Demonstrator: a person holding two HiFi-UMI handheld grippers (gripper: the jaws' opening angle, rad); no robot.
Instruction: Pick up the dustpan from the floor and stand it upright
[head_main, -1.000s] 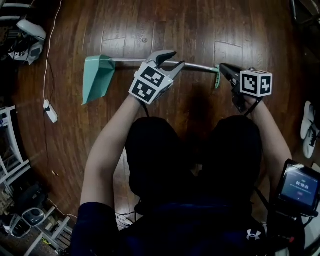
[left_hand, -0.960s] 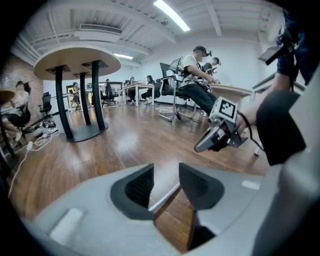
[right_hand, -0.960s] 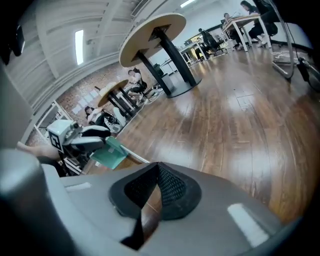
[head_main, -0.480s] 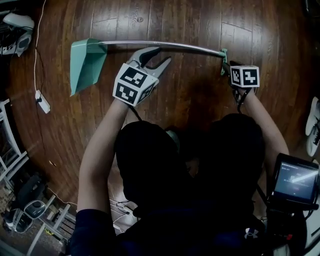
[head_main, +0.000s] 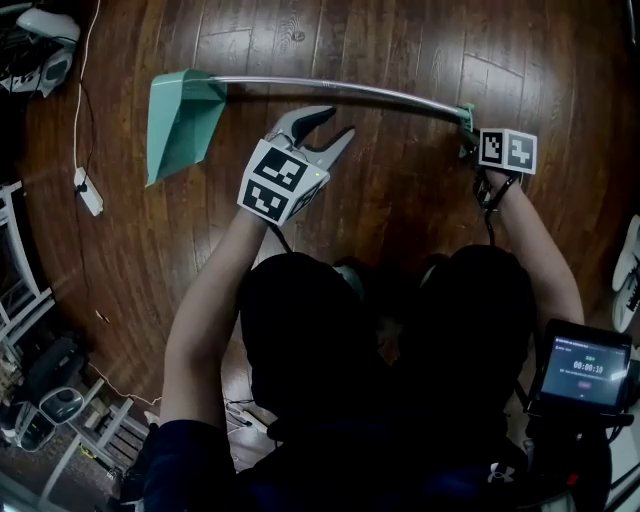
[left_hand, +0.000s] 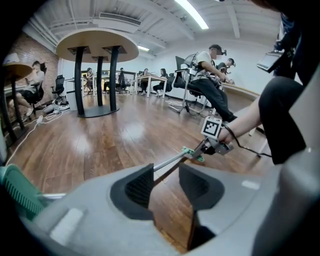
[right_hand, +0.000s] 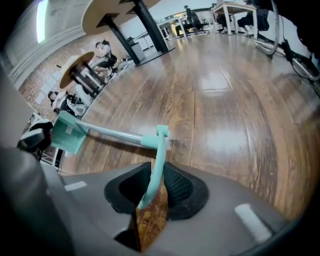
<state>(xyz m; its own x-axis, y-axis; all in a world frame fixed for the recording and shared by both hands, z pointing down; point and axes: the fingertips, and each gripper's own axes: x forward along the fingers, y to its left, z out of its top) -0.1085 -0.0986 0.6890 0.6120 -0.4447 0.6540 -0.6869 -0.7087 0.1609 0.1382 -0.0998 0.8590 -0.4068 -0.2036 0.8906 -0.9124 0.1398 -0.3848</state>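
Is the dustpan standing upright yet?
No, the dustpan lies down on the wooden floor, its pole running sideways across the boards.

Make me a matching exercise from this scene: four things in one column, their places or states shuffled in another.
1 teal plastic dustpan scoop
2 long silver metal pole
3 grey left gripper
4 white power strip

A jaws apart, nothing between
B on a white cable, left edge
C fixed to the pole's left end
D ends in a teal grip at right

Pairs: 1-C, 2-D, 3-A, 4-B
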